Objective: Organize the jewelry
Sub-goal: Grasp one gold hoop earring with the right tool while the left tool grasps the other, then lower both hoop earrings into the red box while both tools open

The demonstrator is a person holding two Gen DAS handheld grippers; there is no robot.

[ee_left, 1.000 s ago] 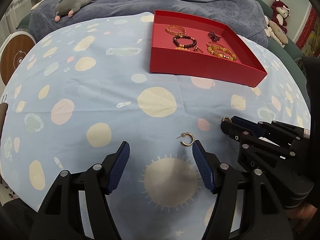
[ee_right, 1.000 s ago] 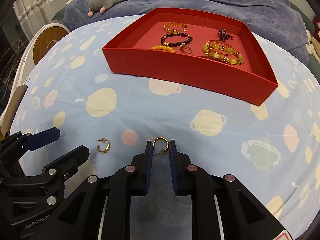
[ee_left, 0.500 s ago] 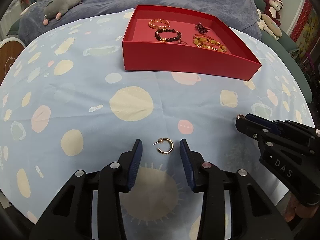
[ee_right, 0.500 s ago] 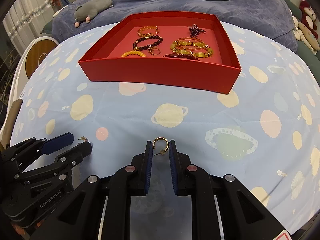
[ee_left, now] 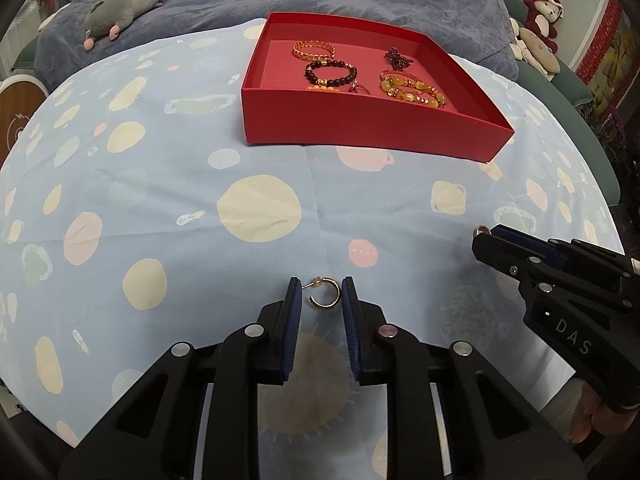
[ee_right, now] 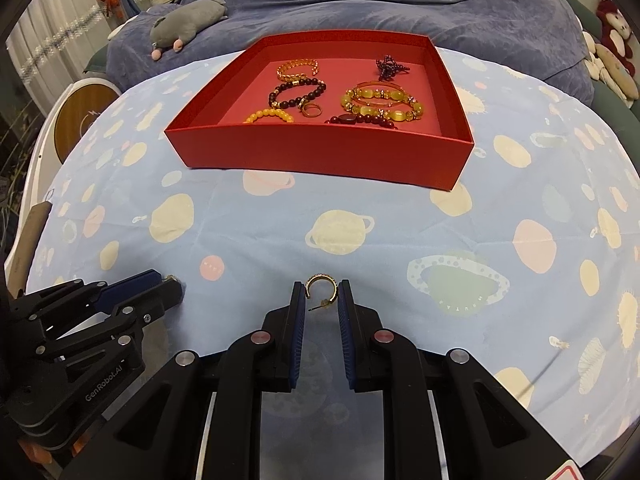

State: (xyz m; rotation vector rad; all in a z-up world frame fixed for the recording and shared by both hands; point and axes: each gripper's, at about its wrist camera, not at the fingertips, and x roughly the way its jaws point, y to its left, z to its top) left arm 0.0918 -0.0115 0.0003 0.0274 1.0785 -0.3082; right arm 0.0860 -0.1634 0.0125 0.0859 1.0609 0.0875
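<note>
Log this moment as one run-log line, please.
left gripper: just closing on left earring | right gripper: holds right earring | red box: bracelets inside

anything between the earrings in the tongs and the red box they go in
Nothing visible. Only bare planet-print cloth lies between each gold hoop earring and the red box. Its near wall stands upright, so each earring must clear that rim. Open floor shows between the bracelets inside.

Home bedroom: blue-grey duvet [ee_right: 400, 4], plush toys [ee_left: 540, 4], planet-print cloth [ee_right: 400, 220] over table.
</note>
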